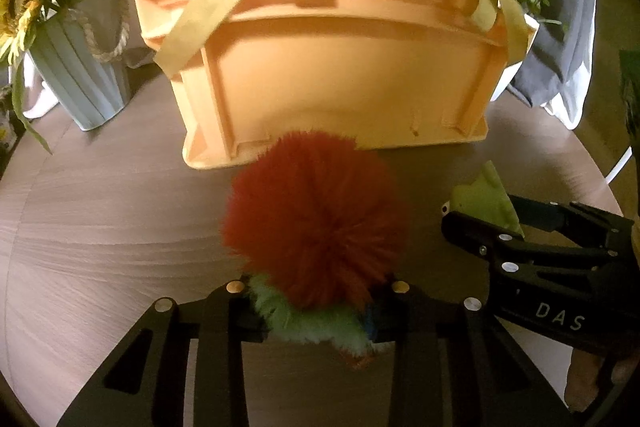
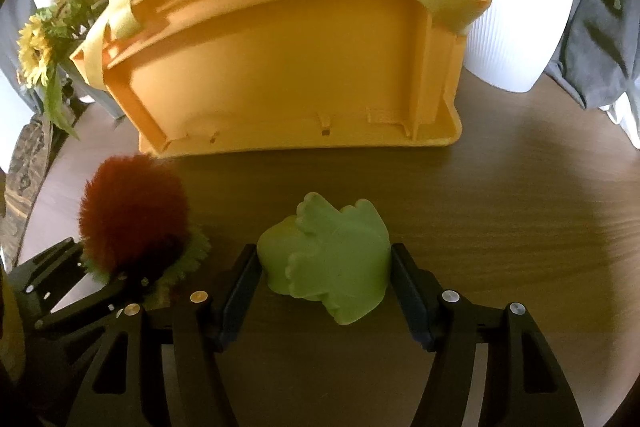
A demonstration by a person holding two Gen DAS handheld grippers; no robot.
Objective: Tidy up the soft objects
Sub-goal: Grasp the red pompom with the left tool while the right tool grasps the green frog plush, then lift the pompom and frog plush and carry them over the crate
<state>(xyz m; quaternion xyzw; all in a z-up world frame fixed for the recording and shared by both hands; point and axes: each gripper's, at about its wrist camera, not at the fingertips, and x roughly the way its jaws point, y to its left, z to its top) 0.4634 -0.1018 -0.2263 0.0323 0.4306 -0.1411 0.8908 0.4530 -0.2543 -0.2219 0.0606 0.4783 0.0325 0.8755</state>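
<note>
Jaws of the left gripper [image 1: 316, 311] pinch a fluffy red toy [image 1: 316, 219]. Right gripper [image 2: 324, 279] jaws clasp a green squishy toy [image 2: 328, 259] on the surface [image 2: 500, 227].

Round wooden table [image 1: 100, 227], grey curtains [image 1: 560, 27]

White letters "DAS" stand on the right gripper [image 1: 480, 215].

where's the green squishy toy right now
The green squishy toy sits on the wooden table between the right gripper's fingers, in front of the orange basket.
</note>
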